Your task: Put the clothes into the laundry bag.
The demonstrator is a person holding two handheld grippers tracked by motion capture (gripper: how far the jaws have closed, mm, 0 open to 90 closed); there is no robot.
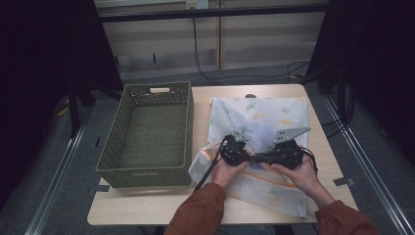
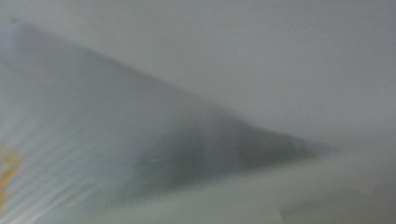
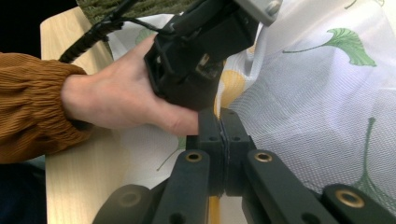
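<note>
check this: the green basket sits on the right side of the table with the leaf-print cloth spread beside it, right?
Not quite. The green basket sits on the left side of the table, as the high view shows. The leaf-print cloth does lie spread beside it, to its right.

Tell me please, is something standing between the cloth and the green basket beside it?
Nothing visible does. The cloth lies right of the basket, with only bare table between. The basket looks empty.

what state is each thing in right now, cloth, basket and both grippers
cloth: partly folded on the table, rumpled at the near edge
basket: upright, empty, left of the cloth
right gripper: shut on the cloth's edge
left gripper: down on the cloth, open or shut not visible
</note>
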